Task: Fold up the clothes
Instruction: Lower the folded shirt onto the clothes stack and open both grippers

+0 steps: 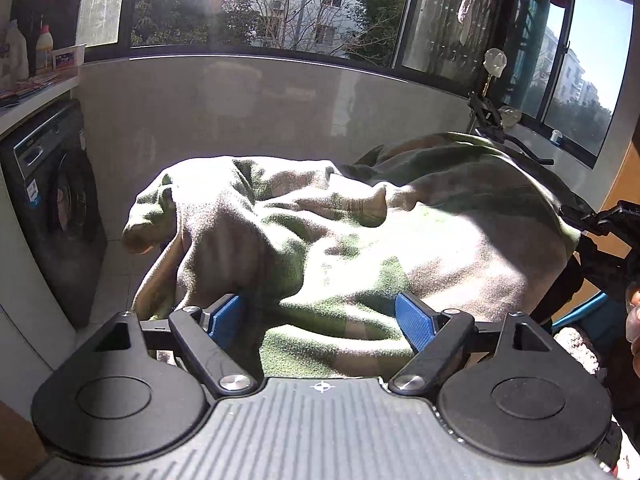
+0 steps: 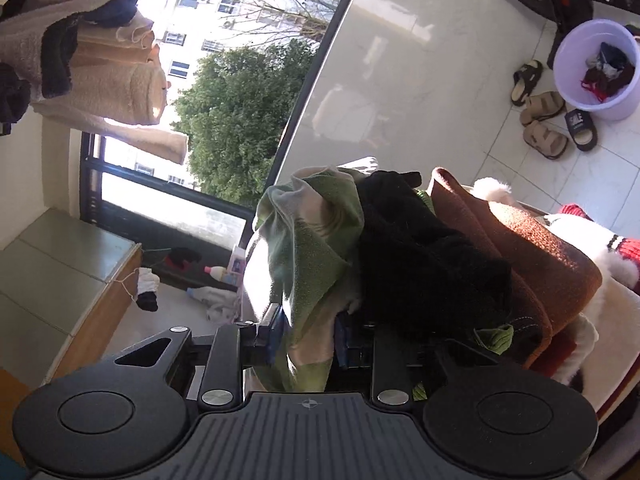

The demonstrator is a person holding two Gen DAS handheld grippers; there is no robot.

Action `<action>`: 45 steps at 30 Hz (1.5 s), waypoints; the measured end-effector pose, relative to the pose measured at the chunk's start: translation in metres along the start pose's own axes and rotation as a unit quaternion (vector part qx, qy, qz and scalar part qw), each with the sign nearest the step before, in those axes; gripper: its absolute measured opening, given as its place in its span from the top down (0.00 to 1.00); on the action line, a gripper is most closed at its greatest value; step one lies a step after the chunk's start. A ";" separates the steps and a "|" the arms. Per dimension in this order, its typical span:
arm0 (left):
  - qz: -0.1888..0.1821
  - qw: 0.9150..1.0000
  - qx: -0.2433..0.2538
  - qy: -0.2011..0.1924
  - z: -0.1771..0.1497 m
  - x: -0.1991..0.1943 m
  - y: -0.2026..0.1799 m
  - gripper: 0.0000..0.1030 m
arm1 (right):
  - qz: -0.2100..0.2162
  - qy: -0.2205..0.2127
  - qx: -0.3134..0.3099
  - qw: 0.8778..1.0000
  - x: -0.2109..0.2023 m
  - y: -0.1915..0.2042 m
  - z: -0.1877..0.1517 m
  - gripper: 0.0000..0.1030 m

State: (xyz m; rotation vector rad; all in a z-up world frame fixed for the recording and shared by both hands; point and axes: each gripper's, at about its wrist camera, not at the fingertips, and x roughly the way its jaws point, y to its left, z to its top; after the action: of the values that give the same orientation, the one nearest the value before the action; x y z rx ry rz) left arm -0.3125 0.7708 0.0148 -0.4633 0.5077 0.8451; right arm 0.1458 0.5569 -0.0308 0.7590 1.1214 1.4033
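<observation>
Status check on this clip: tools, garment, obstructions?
Left tool open over green garment. Right tool shut on its bunched edge. Black garment and brown one piled alongside.

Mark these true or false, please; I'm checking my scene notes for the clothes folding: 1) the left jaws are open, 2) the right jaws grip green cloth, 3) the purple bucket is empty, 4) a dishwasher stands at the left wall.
1) True: the left gripper stands open over the green garment.
2) True: the right gripper pinches the garment.
3) False: the purple bucket holds clothes.
4) False: it is a washing machine.
</observation>
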 end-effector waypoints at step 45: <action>-0.007 1.000 -0.011 0.017 0.004 0.008 0.001 0.09 | -0.094 -0.085 -0.210 0.969 0.010 0.067 0.011 0.96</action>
State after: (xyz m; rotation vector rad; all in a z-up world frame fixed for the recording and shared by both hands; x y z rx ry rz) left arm -0.3079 0.7788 0.0127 -0.5016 0.5268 0.8318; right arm 0.1301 0.5749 0.0340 0.4449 0.7078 1.3250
